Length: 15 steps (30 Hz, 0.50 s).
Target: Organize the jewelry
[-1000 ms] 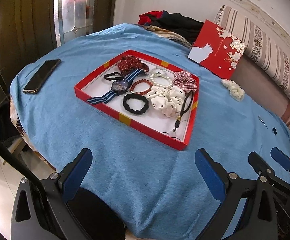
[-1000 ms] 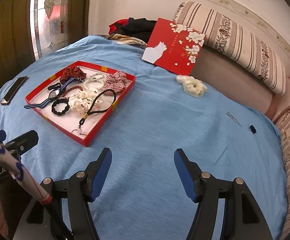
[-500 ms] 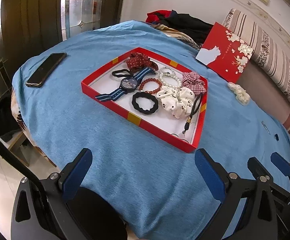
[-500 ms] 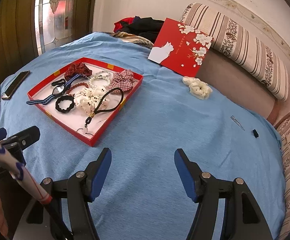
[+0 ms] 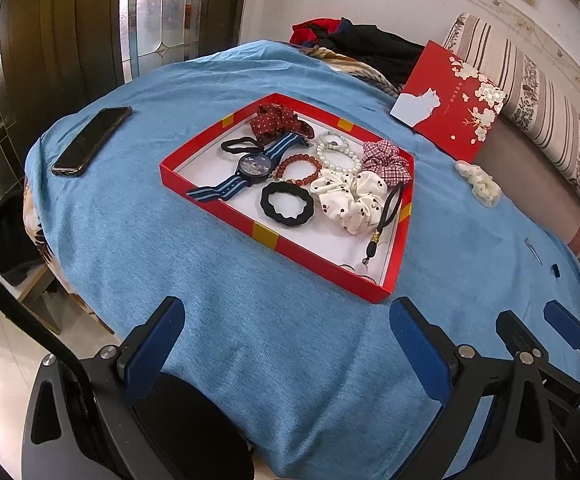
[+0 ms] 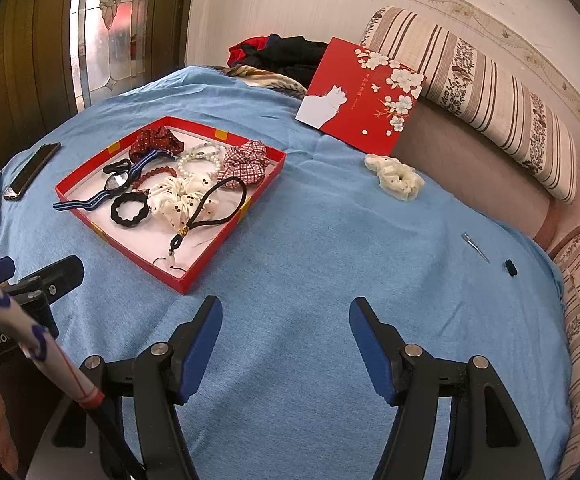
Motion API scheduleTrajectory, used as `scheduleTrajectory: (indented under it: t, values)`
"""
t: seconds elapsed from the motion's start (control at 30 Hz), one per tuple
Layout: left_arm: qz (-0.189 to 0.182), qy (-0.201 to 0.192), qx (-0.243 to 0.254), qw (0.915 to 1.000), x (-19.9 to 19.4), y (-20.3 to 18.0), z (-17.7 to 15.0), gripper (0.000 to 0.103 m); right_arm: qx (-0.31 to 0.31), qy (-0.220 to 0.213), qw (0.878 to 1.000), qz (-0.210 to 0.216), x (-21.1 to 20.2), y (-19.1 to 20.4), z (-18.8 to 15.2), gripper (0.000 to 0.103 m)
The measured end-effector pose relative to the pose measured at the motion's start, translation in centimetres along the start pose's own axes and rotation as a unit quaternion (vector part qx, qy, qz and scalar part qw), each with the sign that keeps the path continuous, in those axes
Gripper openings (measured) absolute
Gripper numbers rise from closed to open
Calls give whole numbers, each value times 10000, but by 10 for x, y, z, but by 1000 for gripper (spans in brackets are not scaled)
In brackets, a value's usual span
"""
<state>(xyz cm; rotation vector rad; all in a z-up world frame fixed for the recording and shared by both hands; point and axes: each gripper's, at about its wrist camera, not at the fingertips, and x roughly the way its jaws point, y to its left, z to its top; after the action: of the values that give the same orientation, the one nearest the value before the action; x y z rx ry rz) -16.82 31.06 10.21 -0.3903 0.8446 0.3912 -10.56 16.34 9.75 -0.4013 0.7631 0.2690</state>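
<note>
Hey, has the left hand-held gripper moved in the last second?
Yes. The left hand-held gripper has shifted left: in its view the red tray and phone sit further right than before.

A blue cloth [image 5: 249, 340] is spread over the table. A black phone [image 5: 91, 140] is laid flat near its left edge. A striped cushion [image 6: 478, 92] is set against the wall, and dark clothing [image 6: 285, 54] is heaped at the far edge.
</note>
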Motion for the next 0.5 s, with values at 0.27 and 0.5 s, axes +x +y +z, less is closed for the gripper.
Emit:
scheduleTrajectory:
  t: [0.27,0.5]
  values:
    - [50,11,13,10000,1,0,-1,102,3,7,10000,3,0,1,1,71]
    - [62,8,7,10000,2,2,0,102,-33,2,10000,19,0,3,1,71]
